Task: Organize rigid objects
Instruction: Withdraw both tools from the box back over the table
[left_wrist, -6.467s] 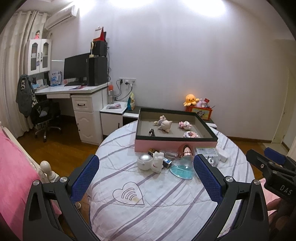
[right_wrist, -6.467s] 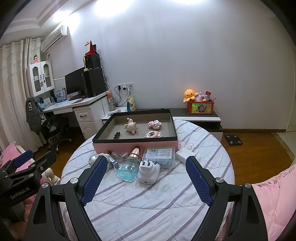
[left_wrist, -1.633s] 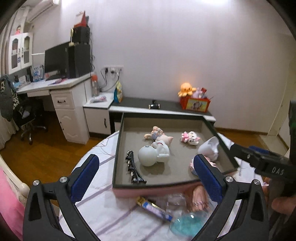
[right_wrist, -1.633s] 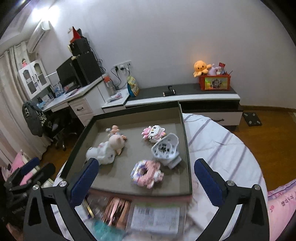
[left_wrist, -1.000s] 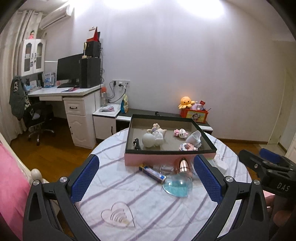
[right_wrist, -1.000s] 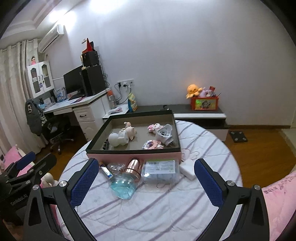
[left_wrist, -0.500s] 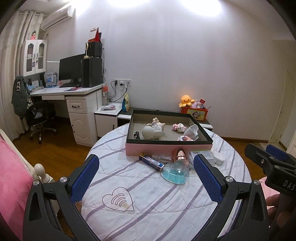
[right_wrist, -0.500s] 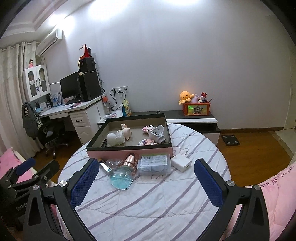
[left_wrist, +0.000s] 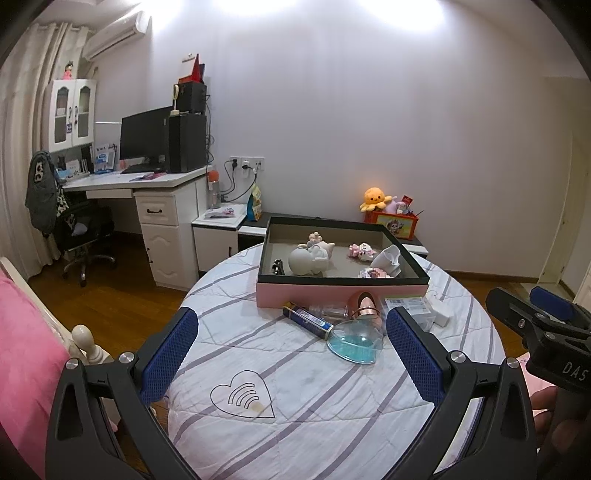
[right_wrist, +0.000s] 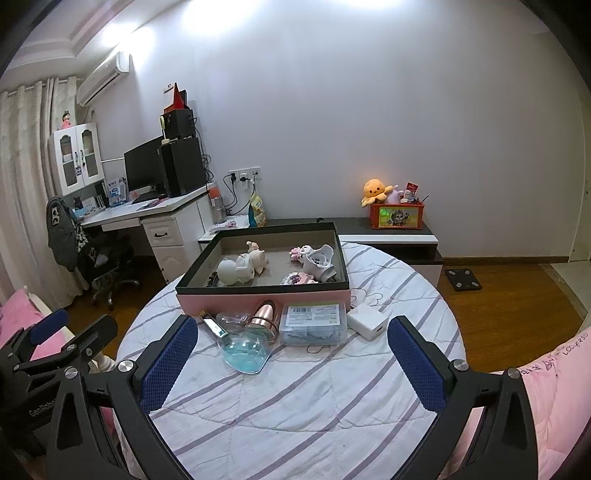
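Perfume bottle (right_wrist: 248, 342), heart-shaped clear glass with blue liquid and a rose-gold cap, lies on its side on the striped round table (right_wrist: 295, 387), just before the pink box (right_wrist: 262, 293). Beside it lie a blue tube (left_wrist: 307, 320), a labelled clear case (right_wrist: 314, 325) and a white charger (right_wrist: 367, 320). Left gripper (left_wrist: 291, 354) and right gripper (right_wrist: 291, 360) both hang spread wide and empty.

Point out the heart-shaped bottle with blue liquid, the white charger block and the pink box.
heart-shaped bottle (right_wrist: 246, 353), right wrist view, on the blue liquid in its body.
white charger block (right_wrist: 367, 320), right wrist view, on its top face.
pink box (right_wrist: 236, 296), right wrist view, on its front wall.
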